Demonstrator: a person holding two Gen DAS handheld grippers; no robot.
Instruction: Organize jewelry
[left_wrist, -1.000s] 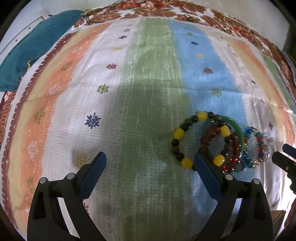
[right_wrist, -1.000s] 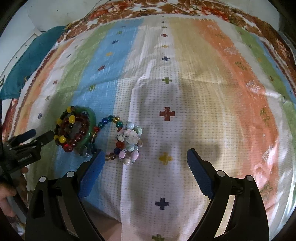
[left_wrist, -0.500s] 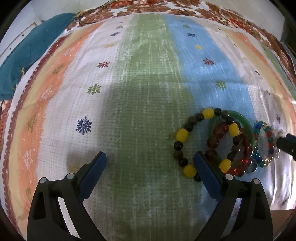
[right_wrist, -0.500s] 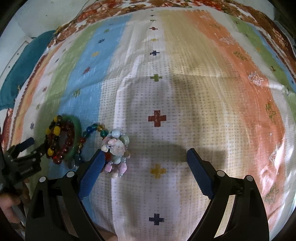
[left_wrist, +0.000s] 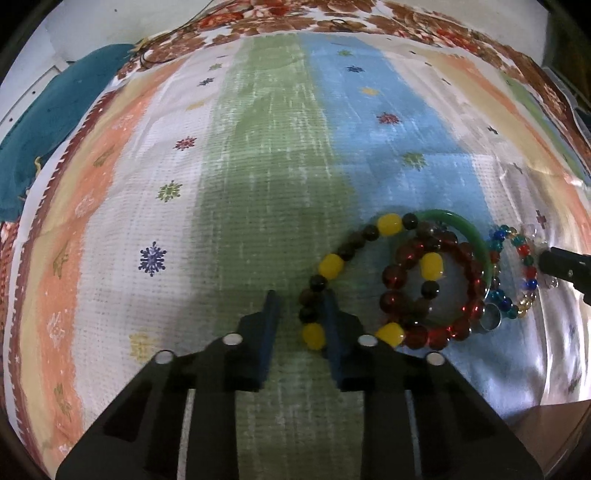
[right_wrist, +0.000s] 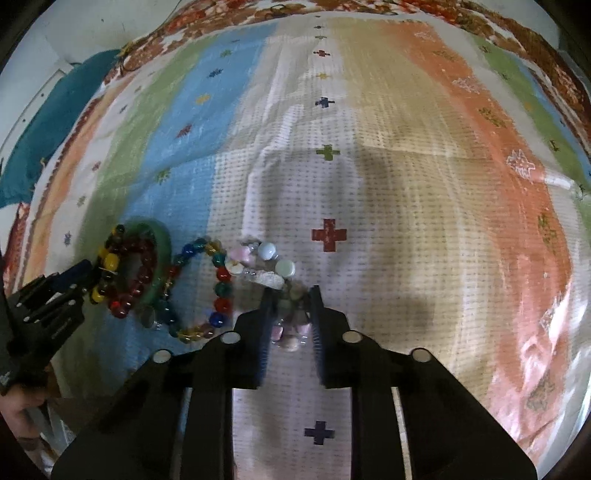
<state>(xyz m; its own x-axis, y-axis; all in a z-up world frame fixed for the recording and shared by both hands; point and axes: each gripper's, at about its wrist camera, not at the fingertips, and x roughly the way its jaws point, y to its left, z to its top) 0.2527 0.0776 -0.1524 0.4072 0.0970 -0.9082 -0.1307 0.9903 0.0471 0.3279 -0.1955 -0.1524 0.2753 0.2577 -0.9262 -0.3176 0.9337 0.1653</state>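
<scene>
Both grippers closing on the bracelet pile

My left gripper (left_wrist: 301, 312) is closing around the yellow-and-dark bracelet (left_wrist: 332, 266), my right gripper (right_wrist: 290, 308) around the pastel bracelet (right_wrist: 266, 266). I'm taking the pile's two outer strands (they overlap least), so each should lift free near the cloth's (left_wrist: 258, 147) front edge.

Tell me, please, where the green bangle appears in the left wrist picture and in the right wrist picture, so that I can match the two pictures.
Left wrist view: the green bangle lies right of centre, curving around the dark red bead bracelet.
Right wrist view: the same bangle lies at the left, beside the left gripper.
Shared landmark: the multicolour glass bead bracelet beside the bangle.
</scene>
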